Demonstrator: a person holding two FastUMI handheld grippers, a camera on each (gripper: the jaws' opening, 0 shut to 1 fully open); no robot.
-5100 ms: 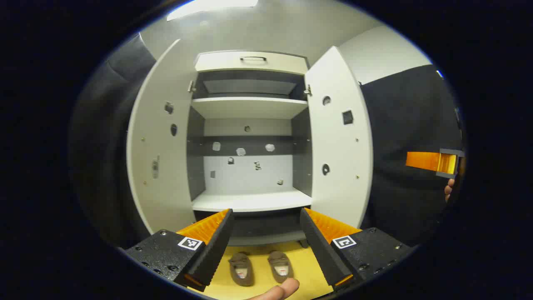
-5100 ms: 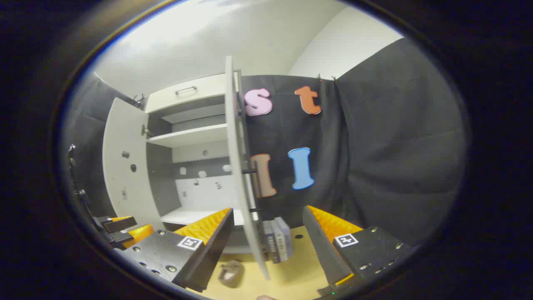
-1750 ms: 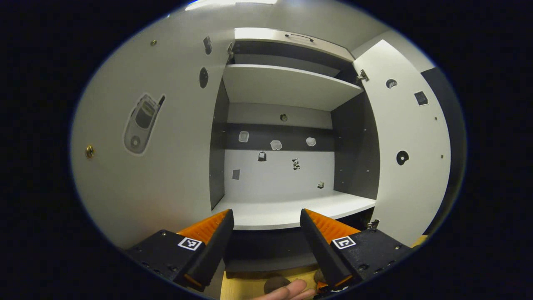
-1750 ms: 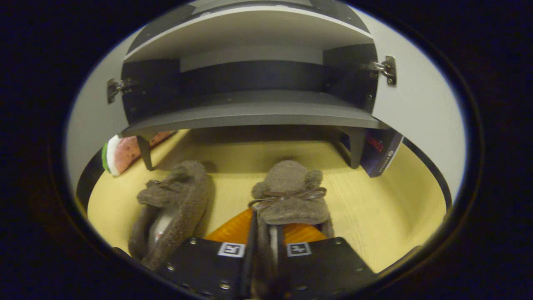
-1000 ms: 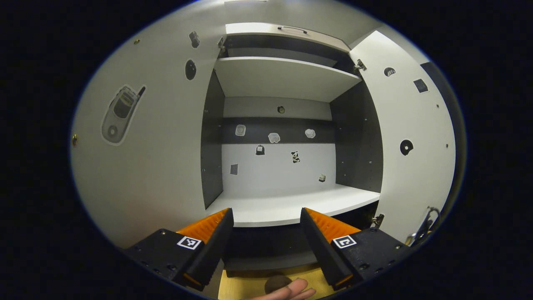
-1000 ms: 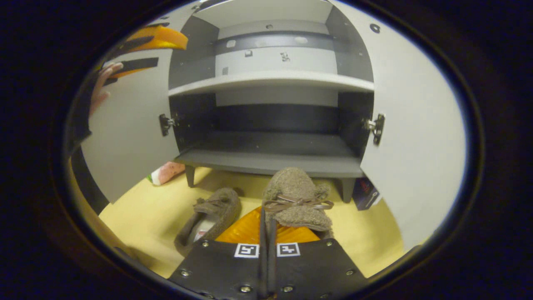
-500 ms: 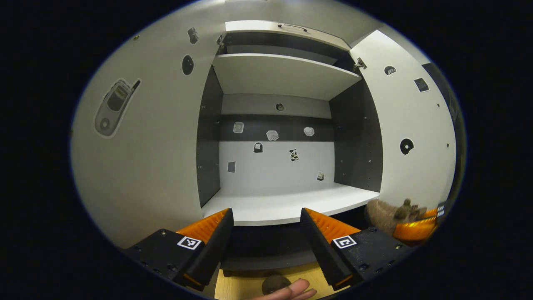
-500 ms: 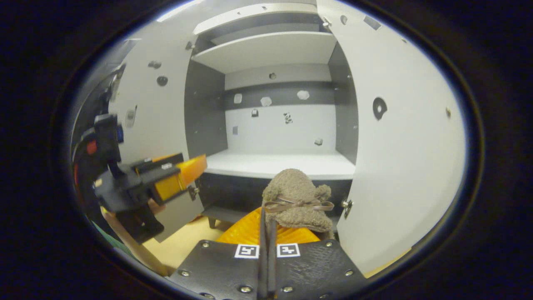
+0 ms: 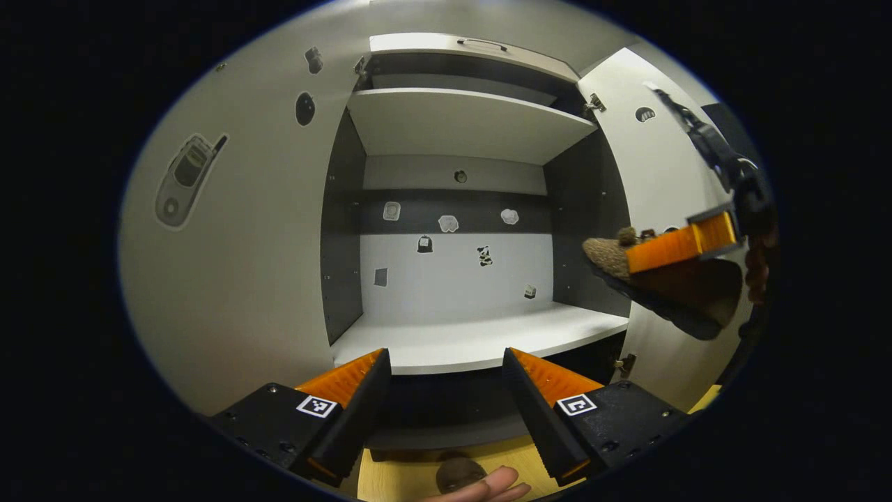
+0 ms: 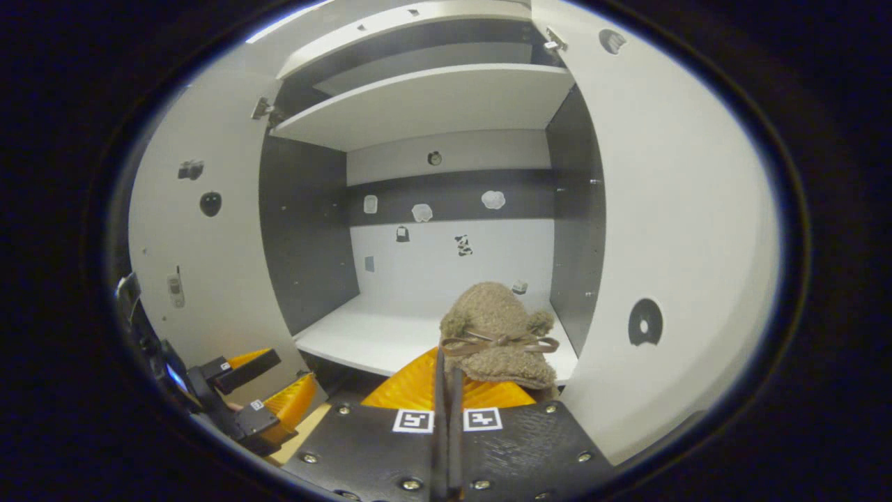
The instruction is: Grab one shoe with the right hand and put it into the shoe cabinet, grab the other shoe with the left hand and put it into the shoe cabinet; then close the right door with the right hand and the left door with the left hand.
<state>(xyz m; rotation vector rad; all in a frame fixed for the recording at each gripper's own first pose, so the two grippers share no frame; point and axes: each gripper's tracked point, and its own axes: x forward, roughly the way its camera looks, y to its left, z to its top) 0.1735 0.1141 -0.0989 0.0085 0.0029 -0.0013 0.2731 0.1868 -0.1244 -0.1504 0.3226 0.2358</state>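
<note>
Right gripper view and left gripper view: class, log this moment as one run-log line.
right gripper: shut on brown shoe, raised before white shelf | left gripper: open, empty | second shoe: on floor | doors: open

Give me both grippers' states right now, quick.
Left gripper: open, holding nothing, aimed at the cabinet's white shelf.
Right gripper: shut on the brown shoe, held up in front of the open cabinet.

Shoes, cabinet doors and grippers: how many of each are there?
Fuzzy brown shoes: 2
White cabinet doors: 2
Two-finger grippers, left and right: 2
Total: 6
</note>
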